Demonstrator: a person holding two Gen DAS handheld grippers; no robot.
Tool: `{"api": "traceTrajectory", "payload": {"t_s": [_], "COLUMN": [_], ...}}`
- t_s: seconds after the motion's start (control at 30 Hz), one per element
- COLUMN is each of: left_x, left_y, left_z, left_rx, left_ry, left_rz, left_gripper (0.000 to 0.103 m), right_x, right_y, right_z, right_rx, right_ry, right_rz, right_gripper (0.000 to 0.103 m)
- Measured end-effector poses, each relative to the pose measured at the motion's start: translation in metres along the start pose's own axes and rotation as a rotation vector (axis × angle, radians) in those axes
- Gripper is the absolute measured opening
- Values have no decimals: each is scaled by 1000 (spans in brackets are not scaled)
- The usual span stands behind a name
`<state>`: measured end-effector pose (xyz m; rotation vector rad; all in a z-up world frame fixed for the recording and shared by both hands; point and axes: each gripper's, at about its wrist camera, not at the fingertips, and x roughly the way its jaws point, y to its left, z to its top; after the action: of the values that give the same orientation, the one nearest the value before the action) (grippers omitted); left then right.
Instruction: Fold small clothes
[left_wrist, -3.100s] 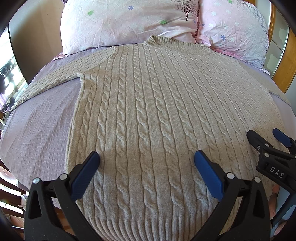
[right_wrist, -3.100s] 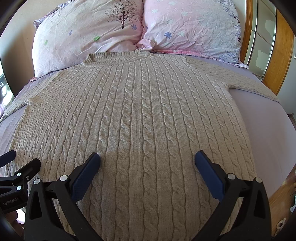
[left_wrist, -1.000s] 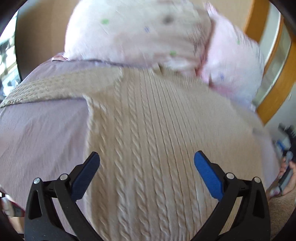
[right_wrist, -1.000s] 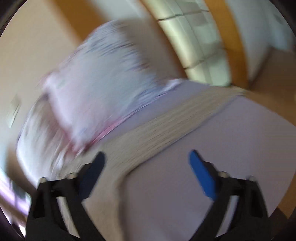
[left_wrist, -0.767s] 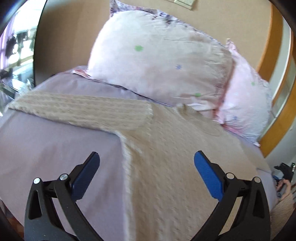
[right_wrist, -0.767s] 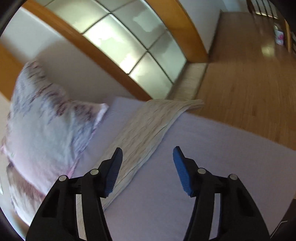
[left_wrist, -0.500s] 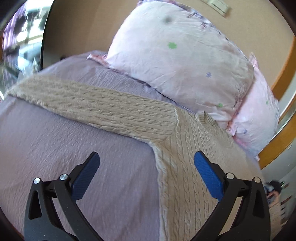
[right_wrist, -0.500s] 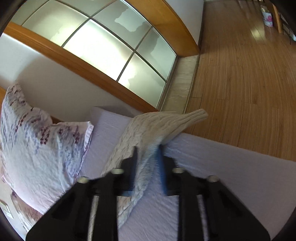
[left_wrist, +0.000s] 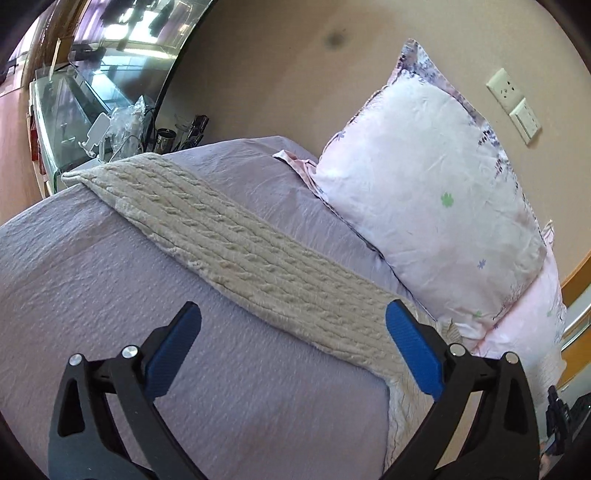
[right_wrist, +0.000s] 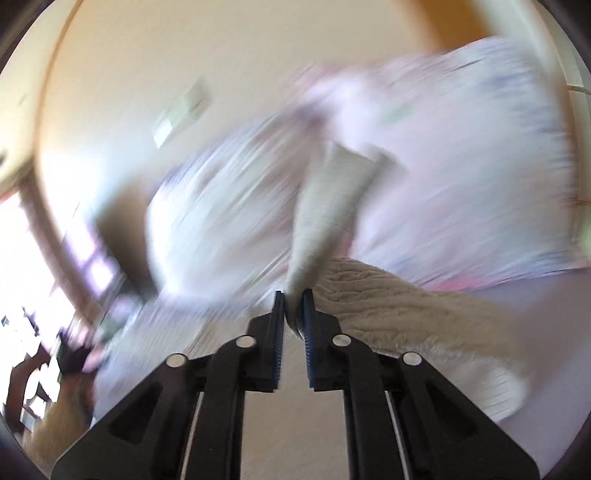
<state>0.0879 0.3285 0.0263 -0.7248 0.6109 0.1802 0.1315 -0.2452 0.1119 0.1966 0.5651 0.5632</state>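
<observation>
The right hand-held gripper pinches a sweater sleeve tight, while the left hand-held gripper hangs wide over the other sleeve on the bed.

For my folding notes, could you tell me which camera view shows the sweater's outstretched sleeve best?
The left wrist view: the sleeve lies flat and sharp across the bedsheet. The right wrist view shows only a blurred other sleeve pinched in the right gripper.

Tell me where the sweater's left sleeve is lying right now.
In the left wrist view the left sleeve lies flat on the lilac sheet, running diagonally from the bed's far-left edge towards the open left gripper, just below the pillow.
</observation>
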Motion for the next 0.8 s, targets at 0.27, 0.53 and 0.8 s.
{"api": "traceTrajectory", "payload": {"t_s": [0.27,0.53,0.8], "left_x": [22,22,24], "left_y": [53,104,24], "left_z": [27,51,60], "left_rx": [-215,-461,-215], "left_ry": [10,-48,-80], "left_rz": [26,31,-8], "left_gripper": [71,38,6], "right_x": [-2,-42,-51], "right_y": [41,-10,-36], "right_z": [-19,-31,-45], "right_rx": [-101,52,90], "right_ry": [-16,-80,-94], "right_rz": [19,-51,-62], "right_gripper": [74,80,80]}}
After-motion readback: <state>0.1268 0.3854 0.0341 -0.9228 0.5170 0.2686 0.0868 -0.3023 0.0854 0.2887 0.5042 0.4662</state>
